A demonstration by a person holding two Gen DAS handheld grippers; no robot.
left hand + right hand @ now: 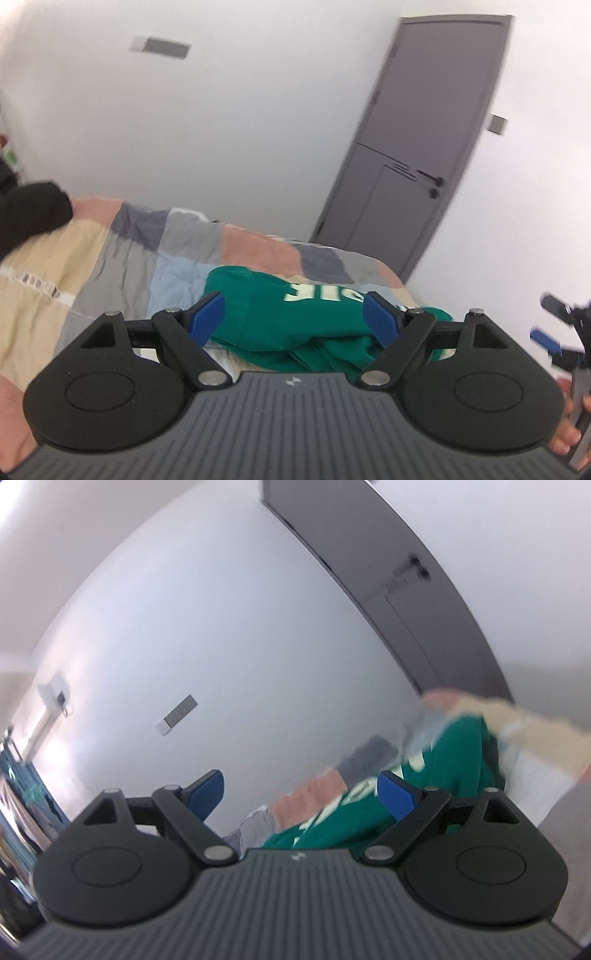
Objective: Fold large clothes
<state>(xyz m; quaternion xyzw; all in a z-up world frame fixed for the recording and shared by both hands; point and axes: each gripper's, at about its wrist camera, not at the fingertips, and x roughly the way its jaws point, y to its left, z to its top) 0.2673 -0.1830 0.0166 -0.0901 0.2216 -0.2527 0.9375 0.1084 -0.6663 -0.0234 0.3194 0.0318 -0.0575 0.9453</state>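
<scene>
Below us, a green sweatshirt point(295, 325) with pale lettering lies bunched on the patchwork bedspread point(122, 258); we hold our left gripper point(295, 317) and right gripper point(304, 794) above it, jaws spread, nothing held. Behind, a grey door point(417, 147).

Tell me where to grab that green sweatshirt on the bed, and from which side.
Probably the bunched folds at the near edge of the green sweatshirt, coming from above and in front. They stand up off the patchwork bedcover, giving open jaws something to pinch; the lettered panel lies flatter.
</scene>
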